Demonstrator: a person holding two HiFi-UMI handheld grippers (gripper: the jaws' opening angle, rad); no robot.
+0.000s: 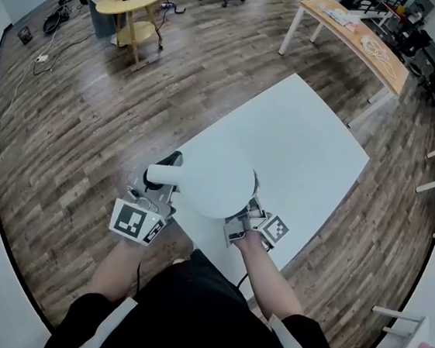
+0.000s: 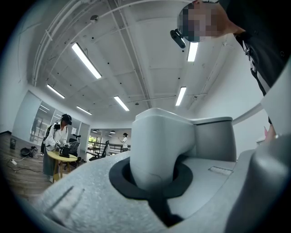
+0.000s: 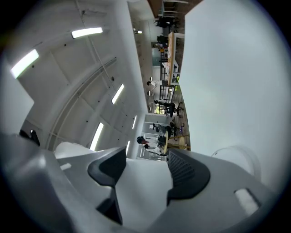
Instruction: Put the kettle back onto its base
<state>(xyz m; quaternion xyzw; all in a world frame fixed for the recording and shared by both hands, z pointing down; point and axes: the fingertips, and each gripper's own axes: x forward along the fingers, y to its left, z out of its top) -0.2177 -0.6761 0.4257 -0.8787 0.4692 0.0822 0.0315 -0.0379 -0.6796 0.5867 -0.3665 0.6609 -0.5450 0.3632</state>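
Observation:
A white kettle [image 1: 217, 181] hangs over the near corner of the white table [image 1: 307, 140], seen from above as a round disc. Its handle [image 1: 163, 175] sticks out to the left. My left gripper [image 1: 161, 188] is shut on that handle [image 2: 159, 145], which fills the gap between its jaws in the left gripper view. My right gripper [image 1: 245, 215] is at the kettle's lower right edge, rolled onto its side. Its jaws stand wide, and a white part of the kettle [image 3: 143, 193] fills the space between both pads. No separate base shows in any view.
Wooden floor surrounds the table. A round yellow side table [image 1: 131, 3] with a person beside it stands far left, and a long wooden desk [image 1: 358, 33] far right. The table's near edge runs just in front of my body.

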